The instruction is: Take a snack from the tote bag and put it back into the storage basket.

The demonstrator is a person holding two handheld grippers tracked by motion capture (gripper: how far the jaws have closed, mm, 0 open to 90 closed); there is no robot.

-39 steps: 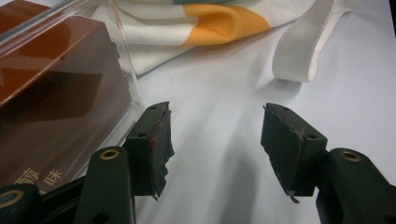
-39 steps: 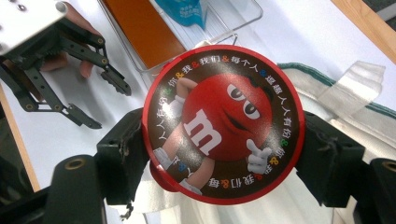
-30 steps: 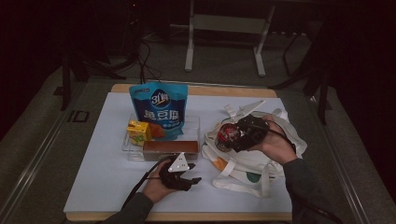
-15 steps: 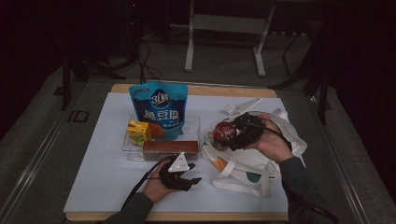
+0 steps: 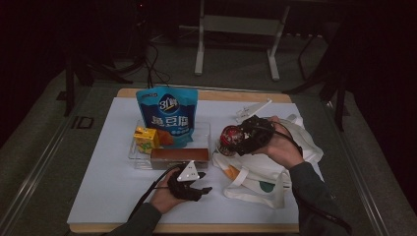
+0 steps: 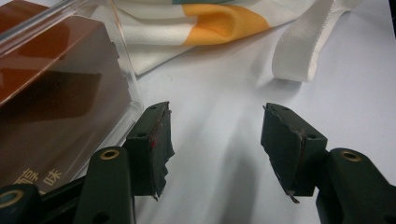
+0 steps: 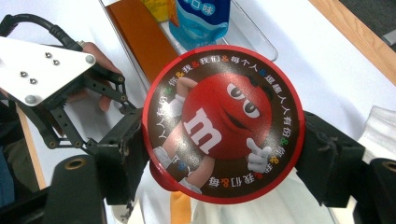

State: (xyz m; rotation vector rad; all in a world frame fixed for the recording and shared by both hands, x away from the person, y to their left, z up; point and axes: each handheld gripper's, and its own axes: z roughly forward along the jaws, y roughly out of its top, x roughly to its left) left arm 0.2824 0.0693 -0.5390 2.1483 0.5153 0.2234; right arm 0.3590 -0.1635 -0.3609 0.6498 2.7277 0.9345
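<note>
Round red candy tin sits clamped across its width in the right gripper, right of centre in the high view, directly above the white tote bag; the left gripper, lower centre, rests released and empty on the desk

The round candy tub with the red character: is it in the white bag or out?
Out. The right gripper holds the candy tub above the white bag.

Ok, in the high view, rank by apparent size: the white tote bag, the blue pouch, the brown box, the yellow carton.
1. white tote bag
2. blue pouch
3. brown box
4. yellow carton

All four lie at similar distance, so the ranking looks safe.
</note>
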